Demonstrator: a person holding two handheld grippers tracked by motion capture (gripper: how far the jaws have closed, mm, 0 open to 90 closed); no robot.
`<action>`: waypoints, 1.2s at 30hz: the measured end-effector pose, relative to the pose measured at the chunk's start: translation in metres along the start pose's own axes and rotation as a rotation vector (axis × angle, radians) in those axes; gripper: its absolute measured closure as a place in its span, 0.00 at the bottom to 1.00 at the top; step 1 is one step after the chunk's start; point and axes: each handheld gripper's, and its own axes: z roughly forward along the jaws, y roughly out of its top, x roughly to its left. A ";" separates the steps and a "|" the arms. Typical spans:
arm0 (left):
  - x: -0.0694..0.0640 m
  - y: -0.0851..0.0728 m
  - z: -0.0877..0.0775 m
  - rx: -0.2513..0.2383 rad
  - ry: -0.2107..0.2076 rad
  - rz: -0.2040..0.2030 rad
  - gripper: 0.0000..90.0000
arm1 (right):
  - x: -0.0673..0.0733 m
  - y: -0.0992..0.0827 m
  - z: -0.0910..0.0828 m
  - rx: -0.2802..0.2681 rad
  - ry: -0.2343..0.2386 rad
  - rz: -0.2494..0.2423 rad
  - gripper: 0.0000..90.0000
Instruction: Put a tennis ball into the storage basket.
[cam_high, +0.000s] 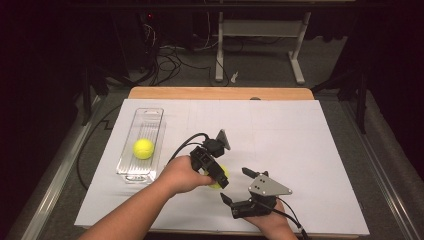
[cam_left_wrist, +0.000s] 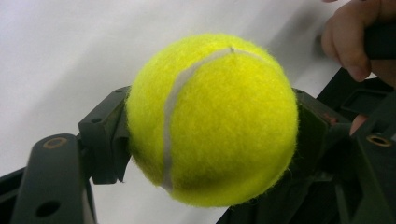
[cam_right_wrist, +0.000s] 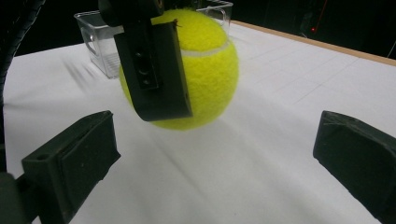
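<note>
Two tennis balls, one clear plastic bin, two hand-held grippers and one white sheet (cam_high: 300, 140) covering the table appear in the high view.

At left, the clear plastic bin (cam_high: 128, 165) lies lengthwise on the sheet and contains the first tennis ball (cam_high: 143, 148), which rests near the middle of its floor.

Centre: the left forearm enters from the bottom edge and runs diagonally up and to the right; the left hand (cam_high: 182, 174) wraps the body of the left gripper (cam_high: 220, 176), which points down and to the right, its cable looping back over the wrist. The jaws are clenched on the second tennis ball (cam_left_wrist: 212, 119), one black pad pressing on each side of it in the left gripper view. This ball sits at the middle front of the sheet, right of the bin and well apart from it; whether it touches the sheet cannot be told.

Right: the right hand (cam_high: 272, 220) rises from the bottom edge near the sheet's front edge. The right gripper (cam_high: 236, 185) points up and to the left toward the held ball, with its grey plate uppermost. Its jaws stand wide apart and released, nothing between the pads (cam_right_wrist: 88, 149); the ball lies just beyond them.
</note>
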 end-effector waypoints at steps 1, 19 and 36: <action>0.001 -0.001 0.000 0.000 0.000 -0.002 0.29 | 0.000 0.000 0.000 -0.004 0.007 0.003 0.00; 0.025 -0.016 -0.006 -0.002 0.028 -0.070 0.29 | -0.016 -0.004 -0.008 -0.002 -0.029 0.022 0.00; 0.040 -0.030 -0.006 0.011 0.043 -0.107 0.29 | -0.032 -0.008 -0.018 -0.004 -0.098 0.050 0.00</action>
